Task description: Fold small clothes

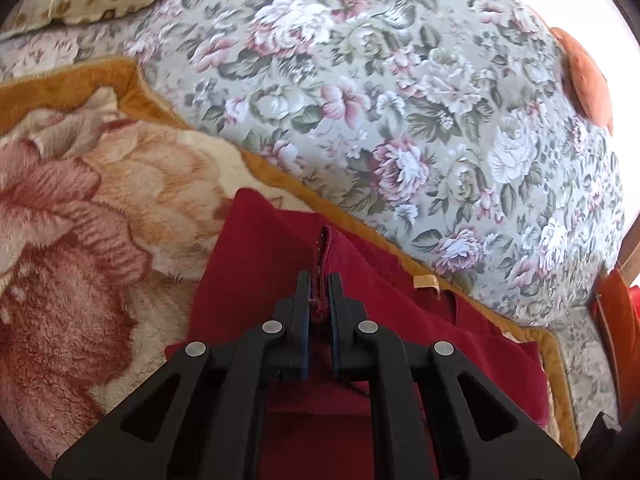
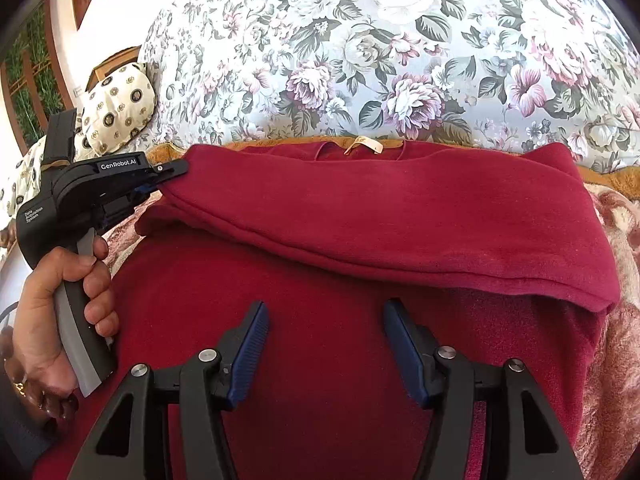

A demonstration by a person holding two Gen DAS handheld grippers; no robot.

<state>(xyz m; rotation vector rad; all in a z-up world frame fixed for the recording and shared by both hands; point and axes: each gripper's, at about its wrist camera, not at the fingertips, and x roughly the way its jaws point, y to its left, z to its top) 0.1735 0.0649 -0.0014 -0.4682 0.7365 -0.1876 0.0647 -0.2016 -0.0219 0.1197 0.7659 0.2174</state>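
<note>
Red garment (image 2: 360,216) spread flat on plush blanket (image 1: 80,208) near the bed's front edge, neckline and label toward floral bedspread (image 2: 360,40). One side panel already doubled across the chest, probably for narrowing before the next fold. Left gripper (image 1: 319,284) pinching a cloth edge between pressed-together jaws, apparently carrying it across. Right gripper (image 2: 326,320) hovering above the lower body, jaws spread, nothing between them.

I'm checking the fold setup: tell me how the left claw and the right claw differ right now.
The left claw is shut on the red garment's edge; the right claw is open with nothing between its pads. The left claw lifts the cloth off the blanket; the right claw hovers above the flat red fabric. Both are black and two-fingered.
</note>
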